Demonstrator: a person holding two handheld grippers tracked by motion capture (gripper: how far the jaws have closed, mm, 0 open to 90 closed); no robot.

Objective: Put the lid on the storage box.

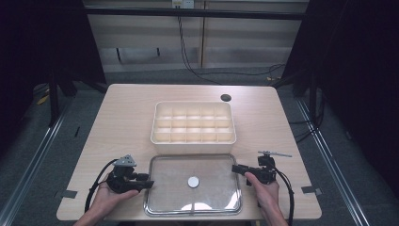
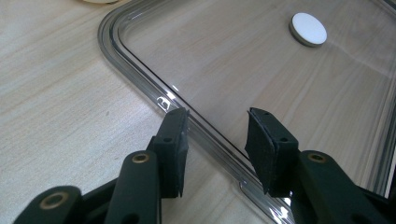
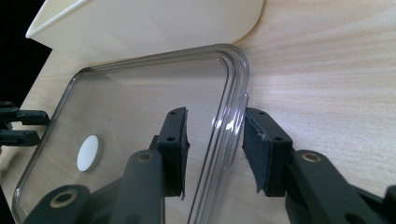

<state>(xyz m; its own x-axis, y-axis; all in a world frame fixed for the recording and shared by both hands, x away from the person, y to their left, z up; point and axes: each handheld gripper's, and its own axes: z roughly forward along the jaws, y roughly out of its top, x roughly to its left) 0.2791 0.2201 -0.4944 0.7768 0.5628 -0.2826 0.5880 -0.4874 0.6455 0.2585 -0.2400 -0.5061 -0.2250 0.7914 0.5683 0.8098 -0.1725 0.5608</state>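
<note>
- Lid (image 1: 207, 167) is lying flat on the table (image 1: 117, 117), just in front of the divided box (image 1: 193, 122).
- Left gripper (image 1: 149, 183) is straddling the lid's left rim, jaws partly open, not pinching.
- Right gripper (image 1: 235, 168) is mirroring it at the lid's right rim; both should close evenly before lifting level.

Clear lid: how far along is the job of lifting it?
Done: both hand-held grippers are in place, left and right, each straddling a side rim of the clear lid. In hand: the grasp, pads not yet pressing. Left: the lid lies flat on the table, the divided box uncovered.
</note>
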